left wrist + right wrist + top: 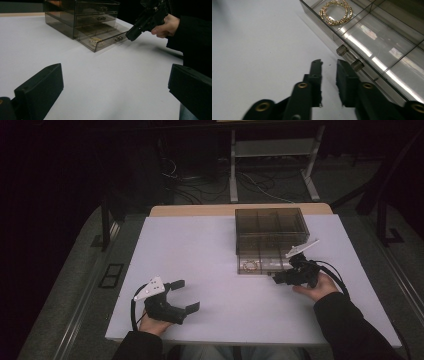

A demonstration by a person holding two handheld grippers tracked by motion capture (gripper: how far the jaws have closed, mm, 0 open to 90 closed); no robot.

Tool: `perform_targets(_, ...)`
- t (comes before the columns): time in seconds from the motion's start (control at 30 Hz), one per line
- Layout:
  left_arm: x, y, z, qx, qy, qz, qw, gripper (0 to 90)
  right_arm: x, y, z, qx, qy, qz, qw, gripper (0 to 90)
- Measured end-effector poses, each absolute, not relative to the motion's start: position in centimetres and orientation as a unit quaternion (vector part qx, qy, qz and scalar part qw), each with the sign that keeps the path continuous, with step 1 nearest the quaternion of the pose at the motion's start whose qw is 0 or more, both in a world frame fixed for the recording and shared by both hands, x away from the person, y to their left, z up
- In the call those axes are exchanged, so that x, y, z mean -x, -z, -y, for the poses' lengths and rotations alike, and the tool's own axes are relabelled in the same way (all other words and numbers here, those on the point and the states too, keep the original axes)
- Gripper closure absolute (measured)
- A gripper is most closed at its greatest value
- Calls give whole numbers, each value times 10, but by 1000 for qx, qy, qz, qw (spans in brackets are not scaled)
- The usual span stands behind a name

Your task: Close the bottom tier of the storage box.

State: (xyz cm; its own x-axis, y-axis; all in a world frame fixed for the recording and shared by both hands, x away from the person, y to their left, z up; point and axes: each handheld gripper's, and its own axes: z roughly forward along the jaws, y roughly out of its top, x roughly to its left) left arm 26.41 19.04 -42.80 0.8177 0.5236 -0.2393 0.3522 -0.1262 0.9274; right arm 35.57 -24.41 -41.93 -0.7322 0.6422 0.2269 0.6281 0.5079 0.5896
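Jaws of the right gripper (329, 62) stand nearly together on nothing, one tip beside the pulled-out bottom drawer's clear bar handle (350, 58); the smoky plastic drawer box (270, 227) sits far right on the white desk (200, 270), beaded gold rings (336, 12) inside. Left gripper (186, 295) rests near left, jaws spread, empty.

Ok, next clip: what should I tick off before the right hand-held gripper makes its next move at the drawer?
1. Bottom drawer pulled out of the box: ok.
2. Gold bracelets lying inside the drawer: ok.
3. Right hand-held gripper at the drawer handle: ok, tips just beside it.
4. Handle between its jaws: not ok; they are nearly closed with nothing between them.
5. Left hand-held gripper open, low over the table, away from the box: ok.
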Motion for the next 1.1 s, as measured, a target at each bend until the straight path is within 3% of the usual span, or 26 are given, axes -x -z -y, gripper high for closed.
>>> perform_targets(0.1, -264, 428, -190, -746, -72, -293, 593, 0, -357, 421, 244, -368, -331, -868, 9, 886)
perform_targets(1.1, -264, 428, -191, -747, -72, -293, 592, 0, -377, 441, 237, -388, -314, -866, -10, 890)
